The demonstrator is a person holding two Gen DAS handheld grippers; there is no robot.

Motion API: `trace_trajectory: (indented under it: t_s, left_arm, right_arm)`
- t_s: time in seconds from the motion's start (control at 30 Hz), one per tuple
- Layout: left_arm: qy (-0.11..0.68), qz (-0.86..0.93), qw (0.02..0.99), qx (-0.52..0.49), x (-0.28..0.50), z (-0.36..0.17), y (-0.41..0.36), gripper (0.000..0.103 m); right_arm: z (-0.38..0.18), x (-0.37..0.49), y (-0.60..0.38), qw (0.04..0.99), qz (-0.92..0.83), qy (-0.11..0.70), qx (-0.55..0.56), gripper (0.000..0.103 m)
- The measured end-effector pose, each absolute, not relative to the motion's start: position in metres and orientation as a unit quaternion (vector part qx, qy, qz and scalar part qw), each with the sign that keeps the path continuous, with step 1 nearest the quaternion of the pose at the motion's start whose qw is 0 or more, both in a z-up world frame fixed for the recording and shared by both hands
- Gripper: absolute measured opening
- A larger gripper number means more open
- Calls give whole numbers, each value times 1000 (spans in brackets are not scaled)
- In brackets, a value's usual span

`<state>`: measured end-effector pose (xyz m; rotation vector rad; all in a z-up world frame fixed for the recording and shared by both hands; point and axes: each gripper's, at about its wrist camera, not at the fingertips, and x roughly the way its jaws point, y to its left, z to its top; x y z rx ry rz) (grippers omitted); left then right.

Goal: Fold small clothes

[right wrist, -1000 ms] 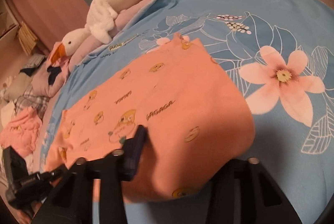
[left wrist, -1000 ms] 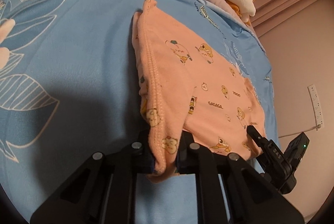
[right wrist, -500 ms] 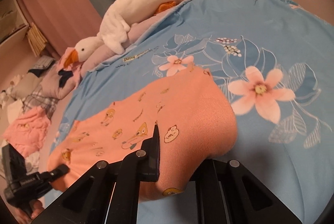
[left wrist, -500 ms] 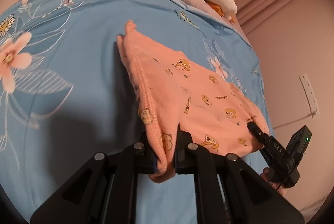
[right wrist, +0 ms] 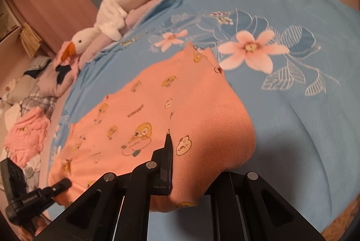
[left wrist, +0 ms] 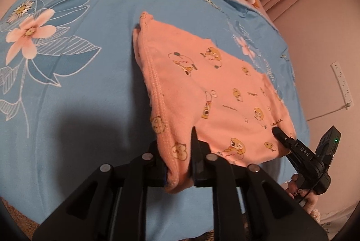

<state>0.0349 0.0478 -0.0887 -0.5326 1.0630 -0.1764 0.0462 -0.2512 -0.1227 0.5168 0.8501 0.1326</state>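
An orange garment (left wrist: 225,92) printed with small cartoon animals lies on a blue flowered bedsheet (left wrist: 78,106). My left gripper (left wrist: 180,164) is shut on its near corner by the ribbed hem, the cloth pinched between the fingers. My right gripper (right wrist: 191,173) is shut on the other near corner (right wrist: 198,146), and the cloth drapes over and hides its right finger. Each gripper also shows in the other's view, at the garment's far side: the right gripper (left wrist: 279,132) and the left gripper (right wrist: 63,183).
A white plush goose (right wrist: 117,14) lies on lilac bedding at the head of the bed. A pink garment (right wrist: 27,133) and other clothes are heaped beside the bed on the left. A wall with a power strip (left wrist: 343,83) is on the right.
Both grippers, still holding the garment's near corners, have moved with the cloth; the garment lies flatter and more spread on the sheet than a second ago.
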Motion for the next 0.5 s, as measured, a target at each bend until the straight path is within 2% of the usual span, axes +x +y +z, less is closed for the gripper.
trace_trajectory:
  t_s: [0.2,0.33,0.5]
  left_arm:
    - [482,-85,836,-248,26,-61,57,17]
    - [444,-72,867,-216,20,-29,54,38]
    - [428,-130,867,-219,26,-18,33,39]
  right_arm:
    - [-128,44,-255,873,55,415,250,12]
    - [-131,43,-256,870,54,418,256,12]
    - [-131,42,-256,870,51,419,254,12]
